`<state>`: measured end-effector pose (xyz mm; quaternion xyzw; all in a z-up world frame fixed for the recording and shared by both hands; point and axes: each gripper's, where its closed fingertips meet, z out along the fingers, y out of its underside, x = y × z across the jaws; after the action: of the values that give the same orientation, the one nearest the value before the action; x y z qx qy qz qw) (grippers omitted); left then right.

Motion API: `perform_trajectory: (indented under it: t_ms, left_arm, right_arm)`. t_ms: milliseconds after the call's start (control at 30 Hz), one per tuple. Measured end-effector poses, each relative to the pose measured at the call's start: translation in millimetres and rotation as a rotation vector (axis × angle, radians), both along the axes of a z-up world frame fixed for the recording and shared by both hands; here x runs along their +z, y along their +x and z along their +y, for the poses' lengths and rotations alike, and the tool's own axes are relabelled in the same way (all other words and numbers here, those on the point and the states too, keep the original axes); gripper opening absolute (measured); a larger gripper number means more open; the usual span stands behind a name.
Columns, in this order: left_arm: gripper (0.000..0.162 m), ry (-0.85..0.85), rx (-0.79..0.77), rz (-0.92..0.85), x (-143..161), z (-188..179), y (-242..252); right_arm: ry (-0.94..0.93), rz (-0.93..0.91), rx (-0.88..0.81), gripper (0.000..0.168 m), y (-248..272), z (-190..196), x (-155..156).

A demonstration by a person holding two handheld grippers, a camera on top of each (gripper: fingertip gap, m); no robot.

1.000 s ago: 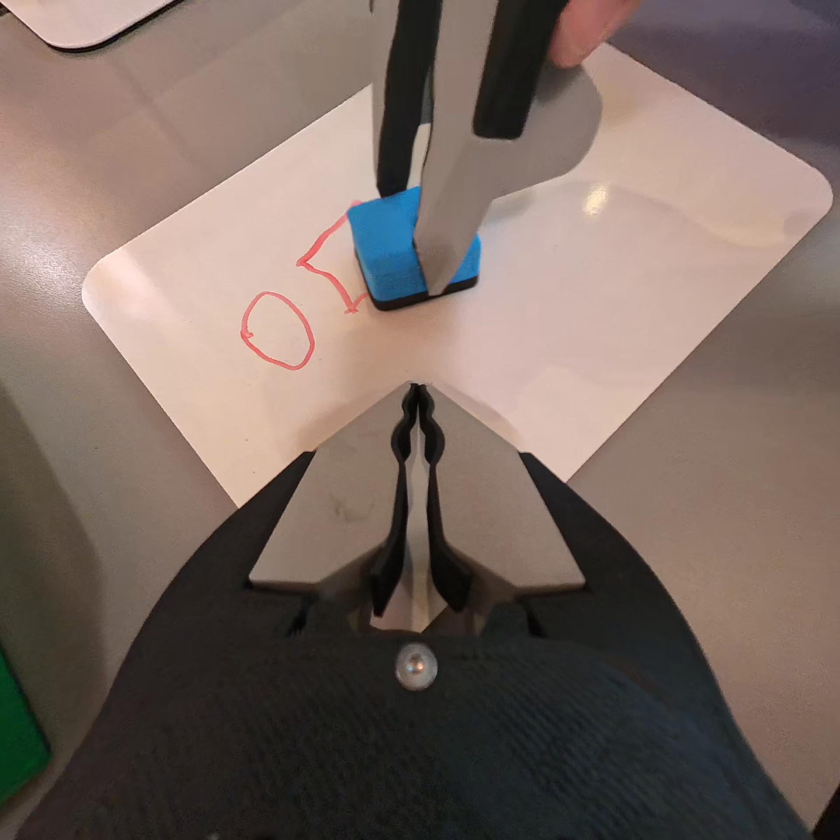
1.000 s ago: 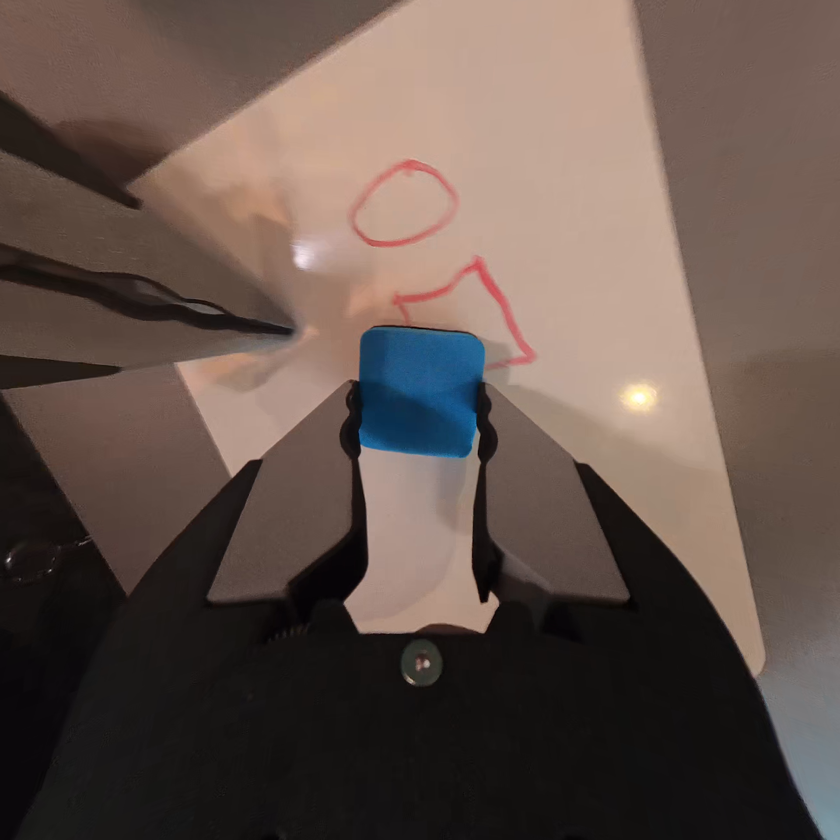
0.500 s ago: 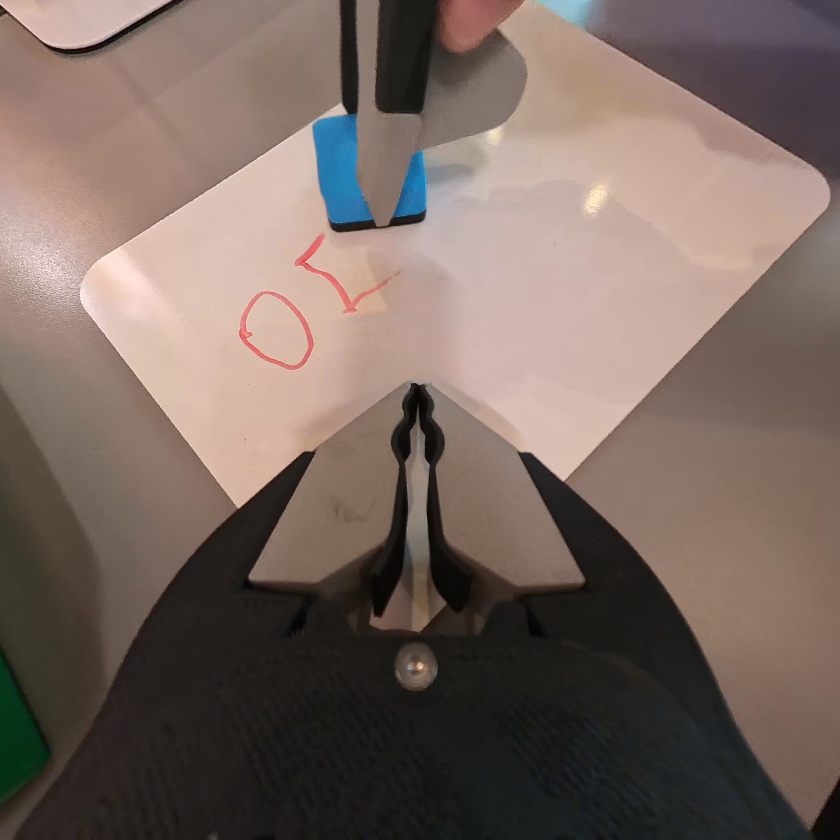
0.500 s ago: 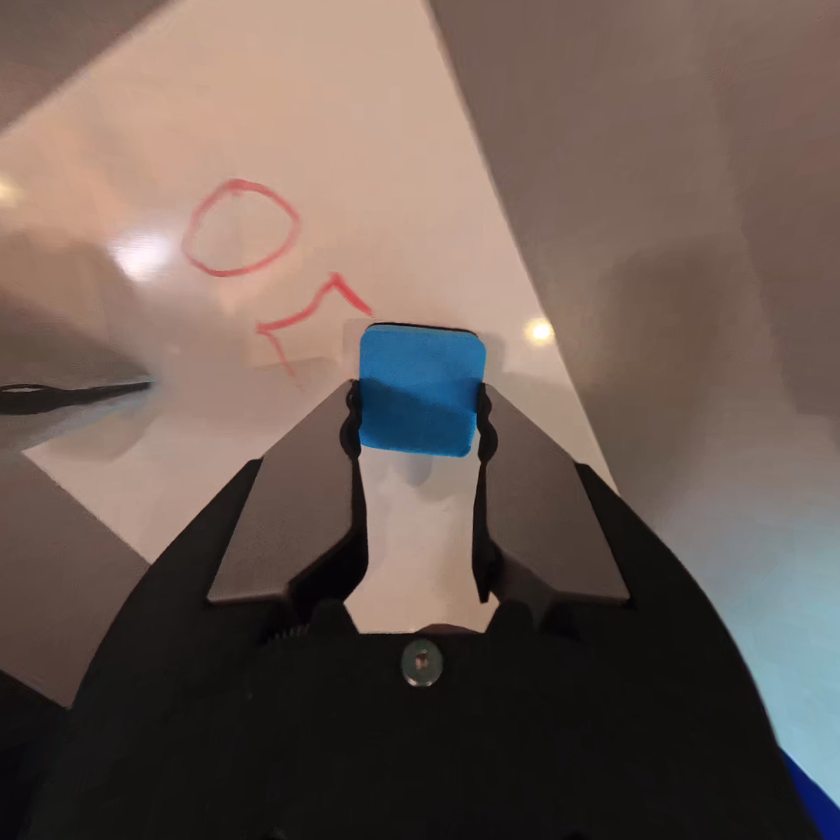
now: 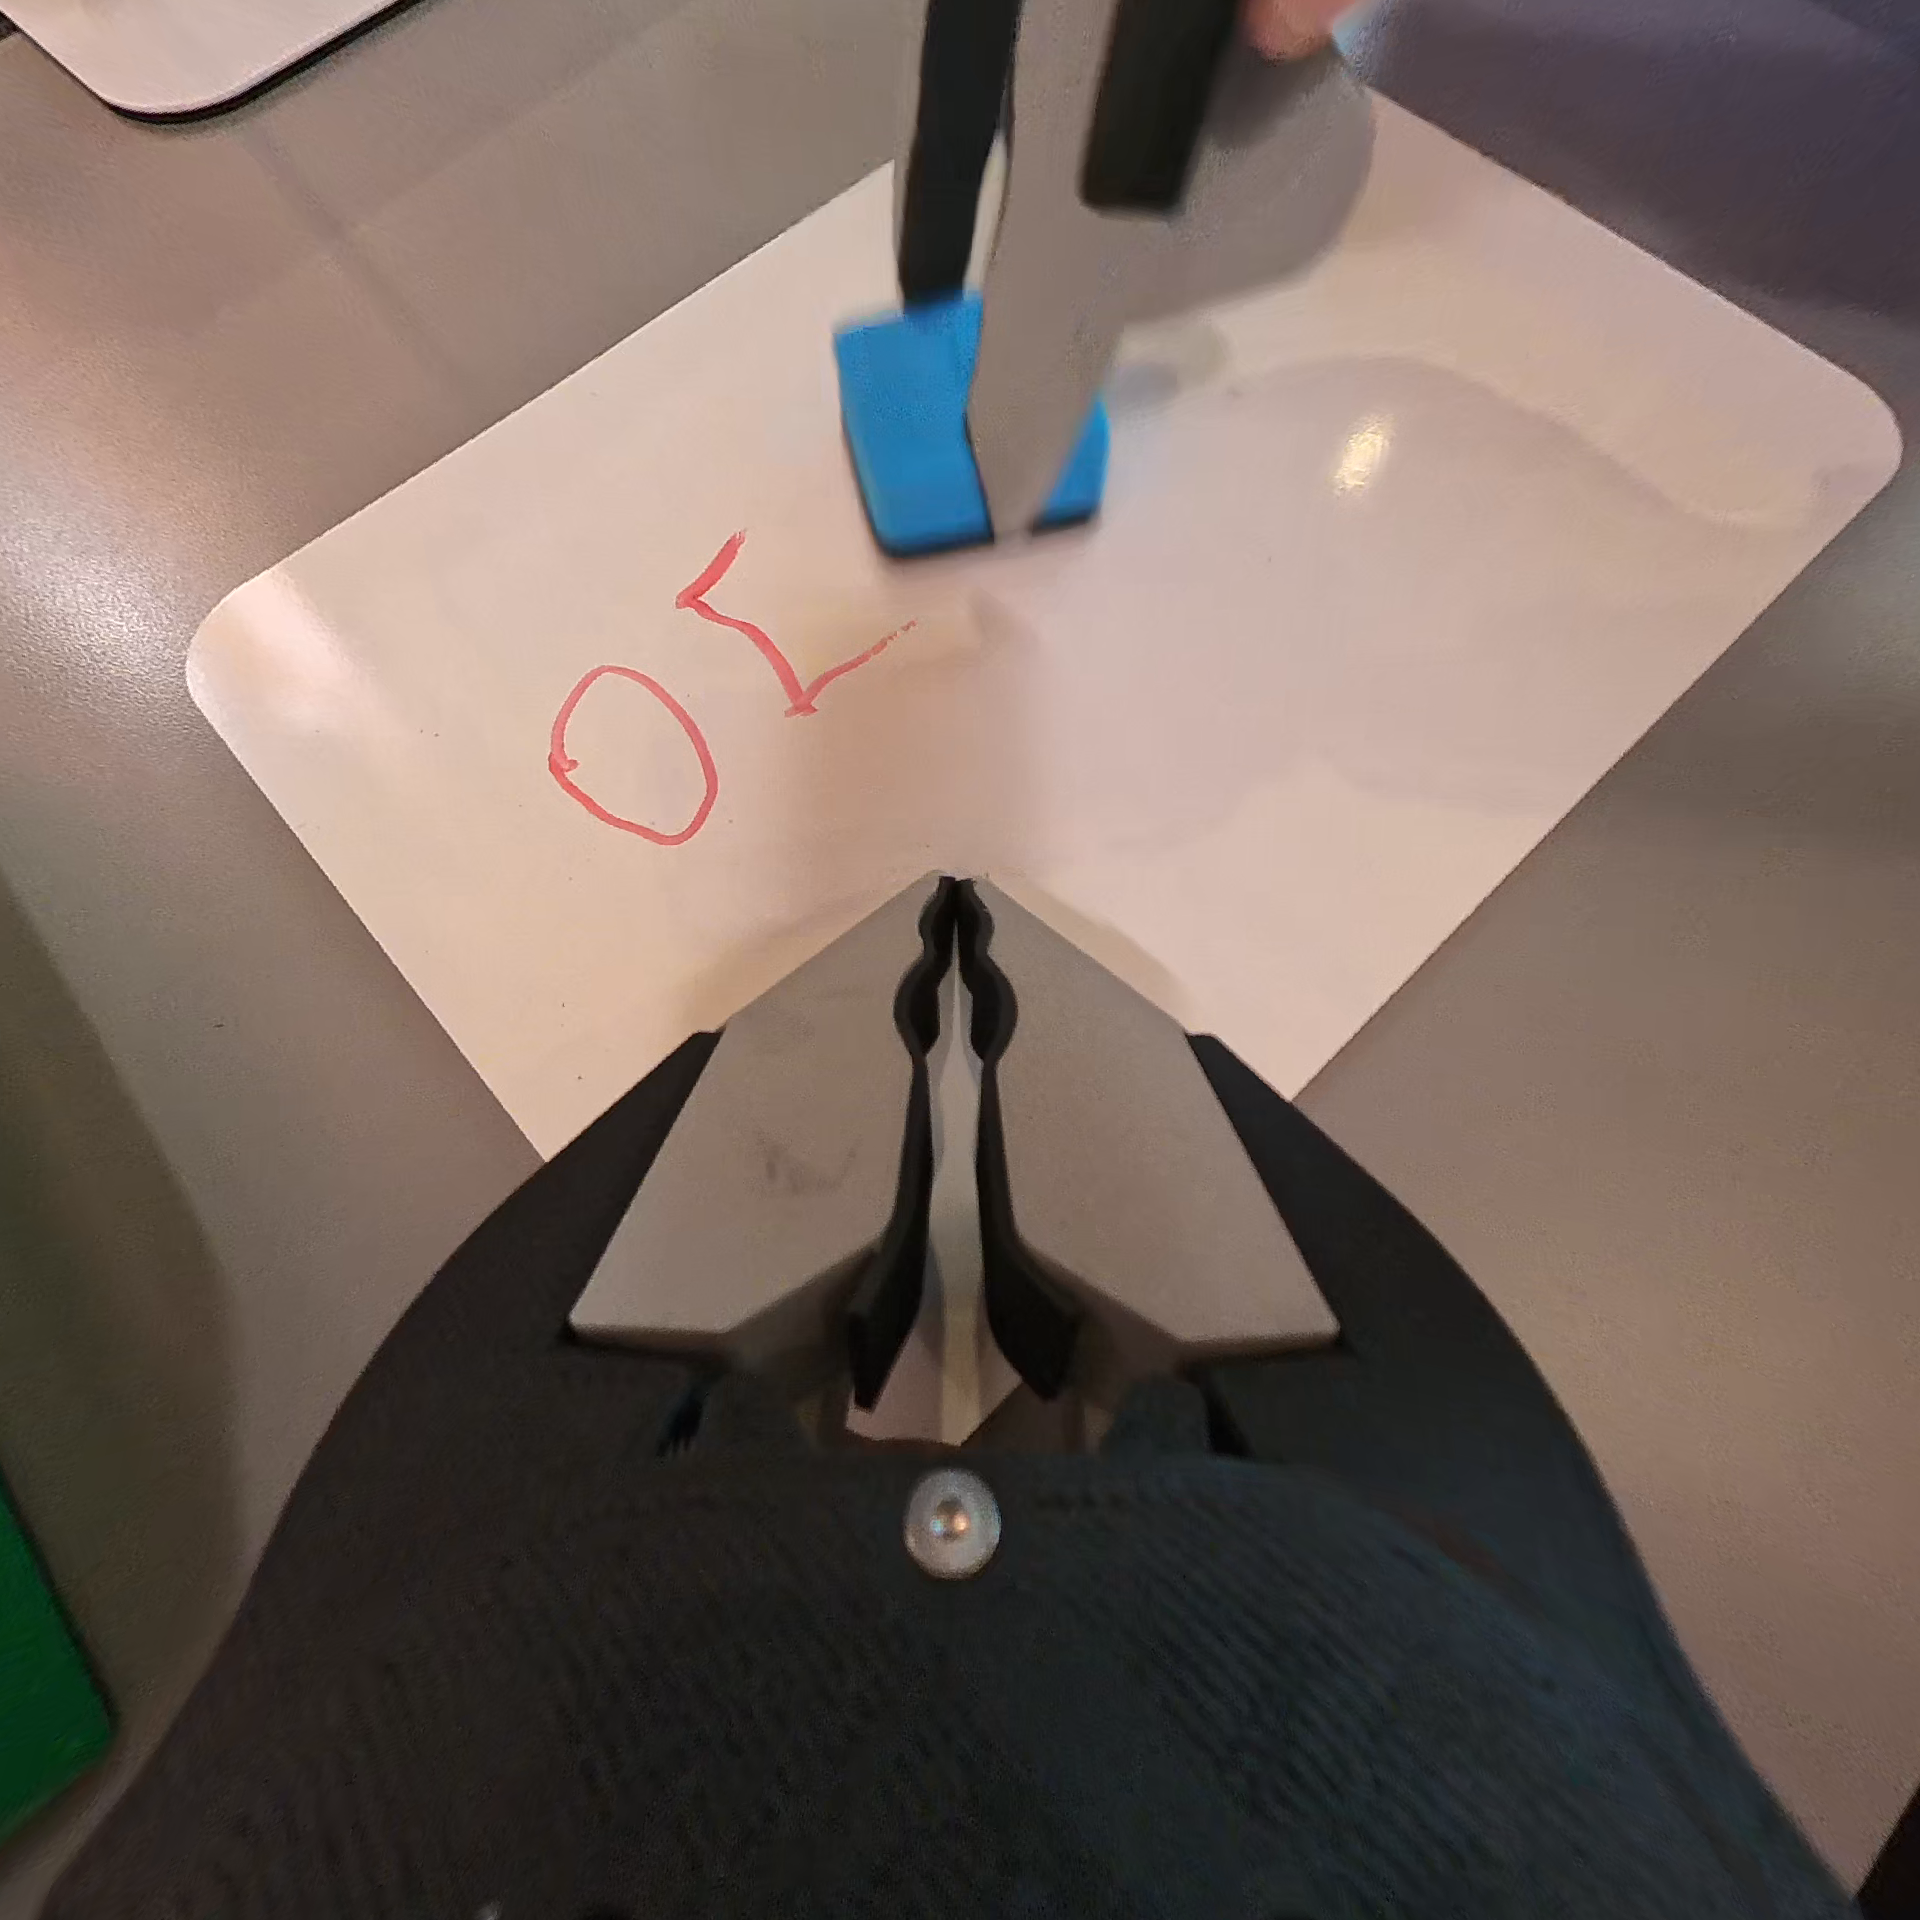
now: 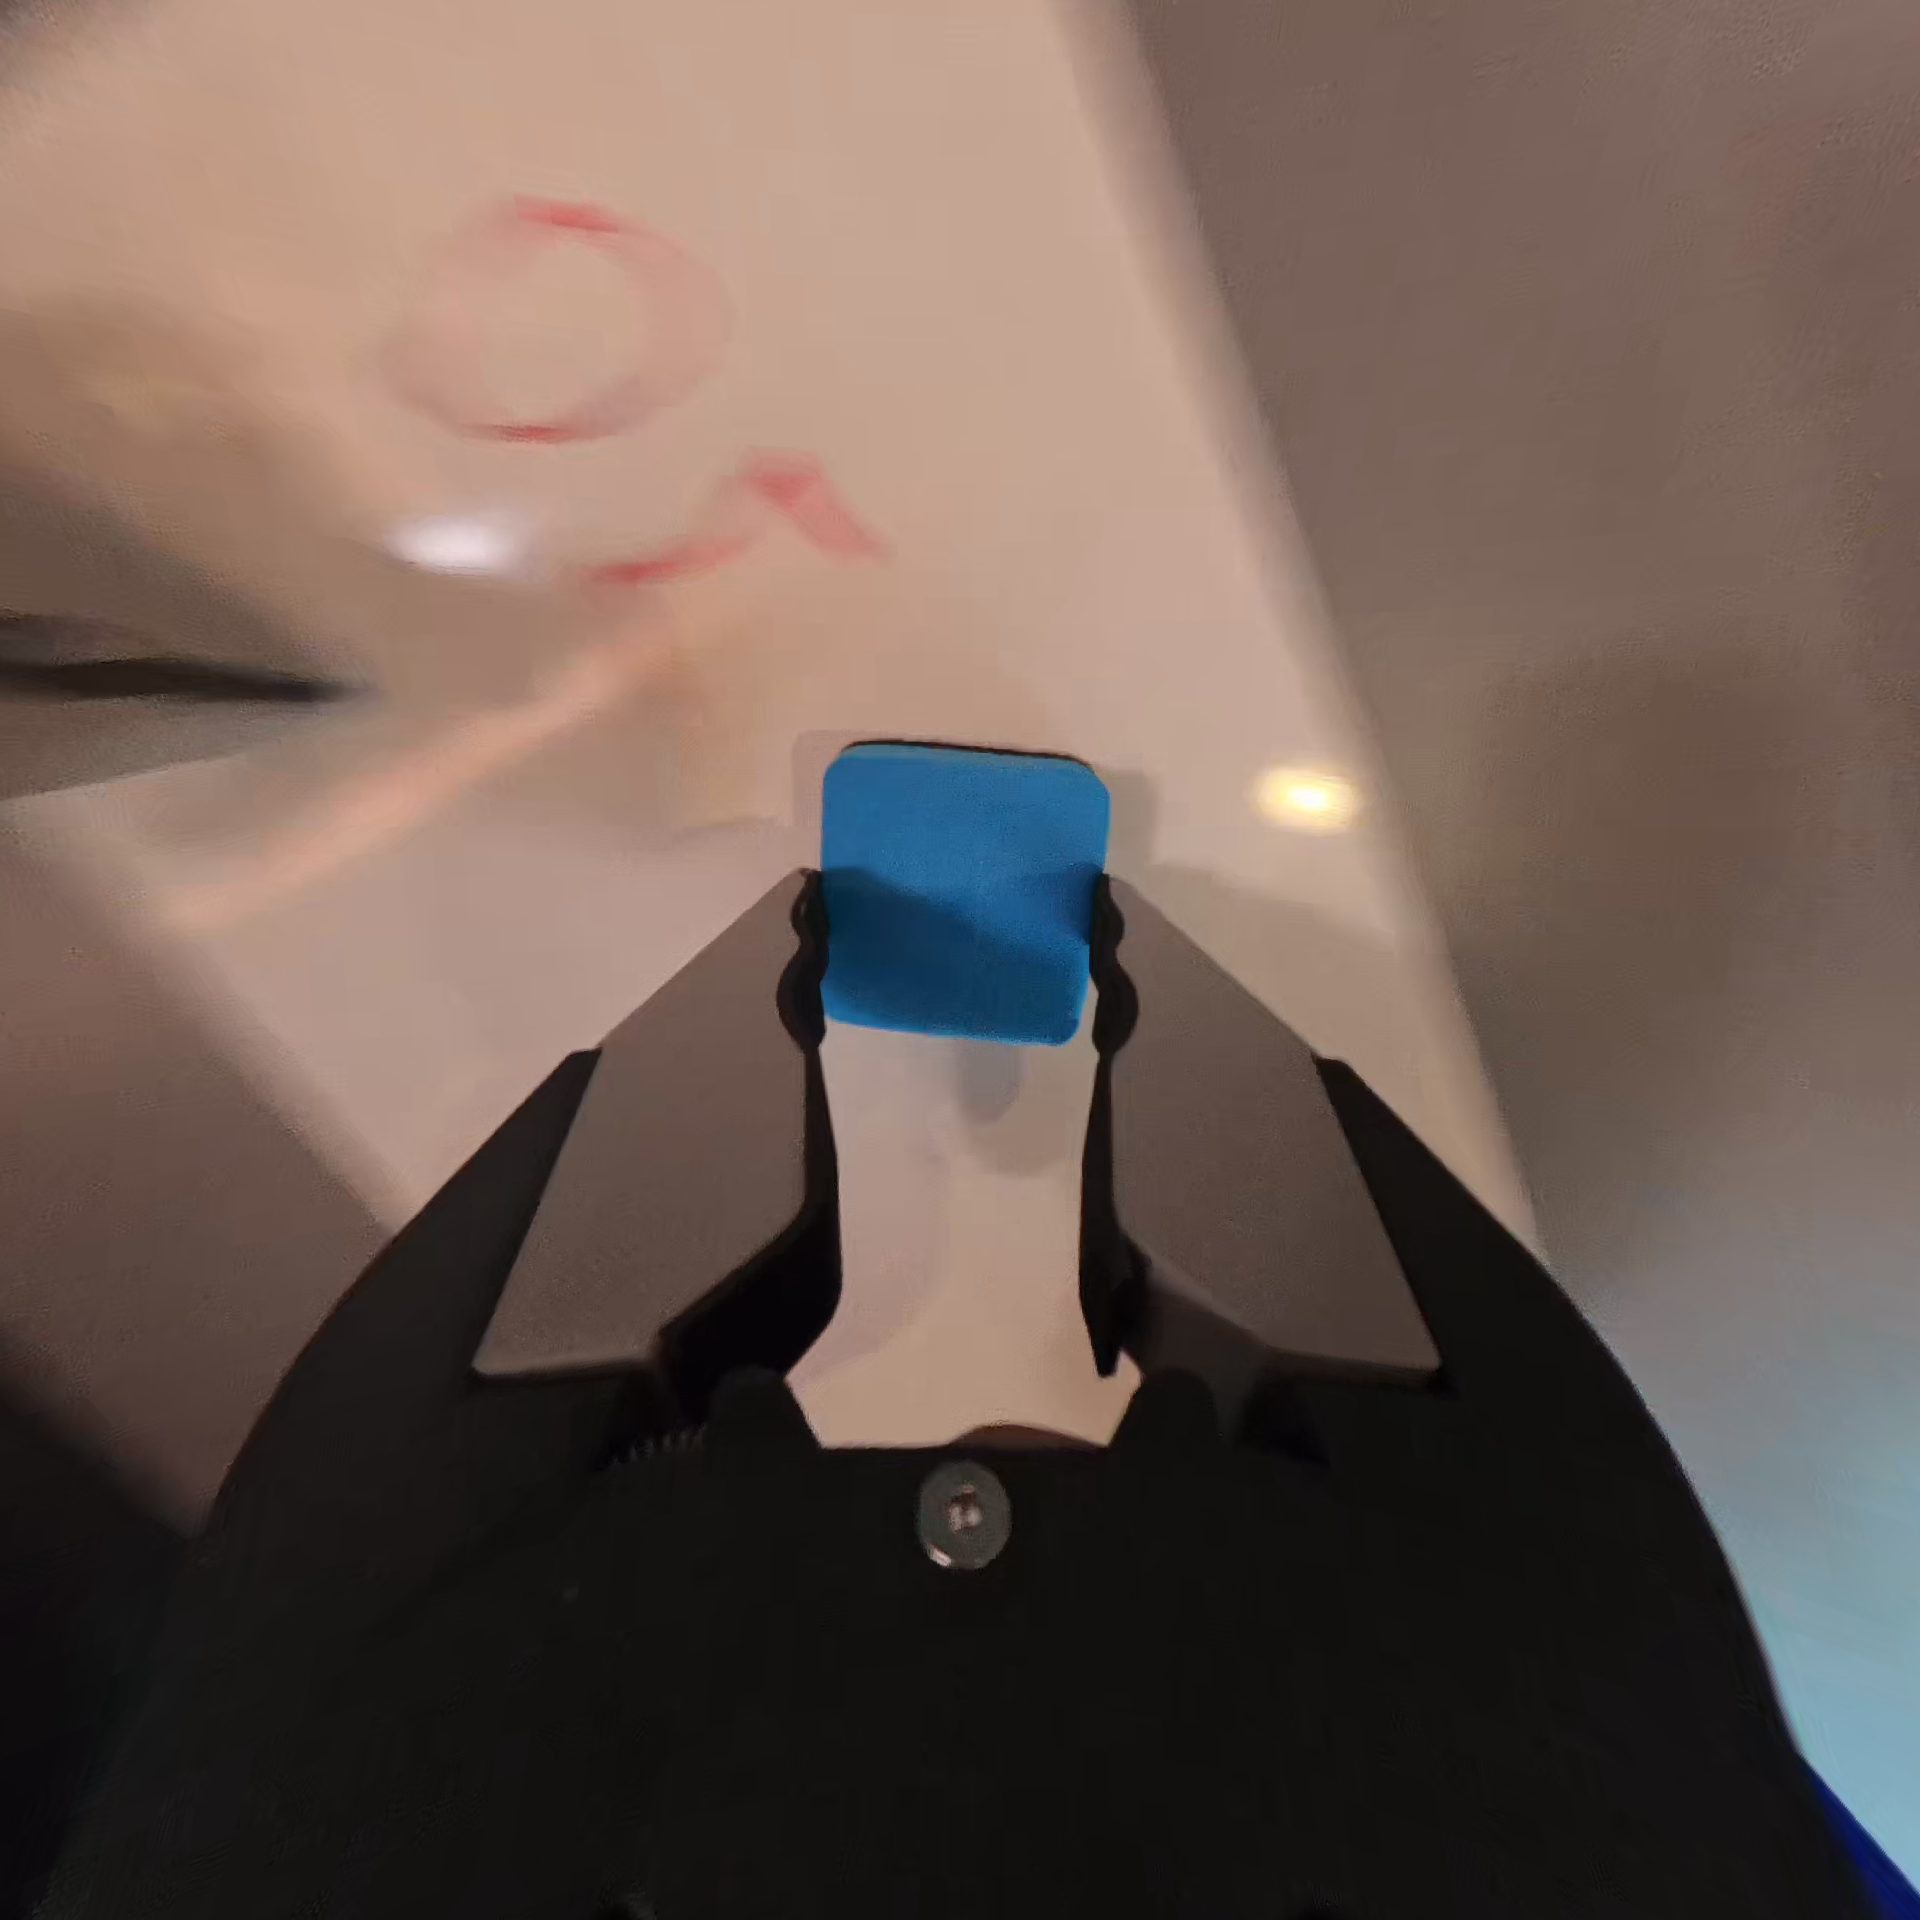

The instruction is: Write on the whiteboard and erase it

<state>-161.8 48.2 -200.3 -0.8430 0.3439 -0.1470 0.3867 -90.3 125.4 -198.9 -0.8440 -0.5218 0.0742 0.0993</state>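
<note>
Right gripper [image 6: 961, 935] around blue eraser [image 6: 961, 883]

Whiteboard [image 5: 1299, 727] bare right of eraser [image 5: 914, 457]; left tool [image 5: 958, 883] nearside.

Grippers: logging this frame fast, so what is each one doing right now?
Left gripper: closed, holding nothing, over the whiteboard.
Right gripper: closed on the blue eraser, which is down on the whiteboard.
</note>
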Motion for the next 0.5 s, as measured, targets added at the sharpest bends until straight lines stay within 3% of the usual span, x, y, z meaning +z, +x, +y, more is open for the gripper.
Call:
perform_trajectory:
  t_ms: [67, 133, 200, 333, 433, 500]
  left_arm:
    - [0.0, -0.002, 0.001, -0.002, 0, 0, 0]
    - [0.0, -0.002, 0.002, -0.002, 0, 0, 0]
    - [0.0, 0.003, 0.002, 0.003, 0, 0, 0]
    - [0.0, -0.005, -0.003, -0.006, 0, 0, 0]
    - [0.0, -0.003, -0.004, -0.003, 0, 0, 1]
    - [0.0, 0.002, -0.004, 0.002, 0, 0, 0]
  right_arm:
    - [-0.089, 0.041, 0.108, 0.048, -21, -34, 2]
    - [-0.001, -0.098, 0.077, 0.048, 0, -20, 0]
    - [0.06, -0.154, -0.076, 0.048, 28, 10, 2]
    - [-0.027, -0.057, 0.058, 0.049, 27, -22, 0]
    - [0.017, -0.079, -0.147, 0.048, 56, 5, 0]
    - [-0.028, -0.021, -0.057, 0.049, 50, -12, 0]
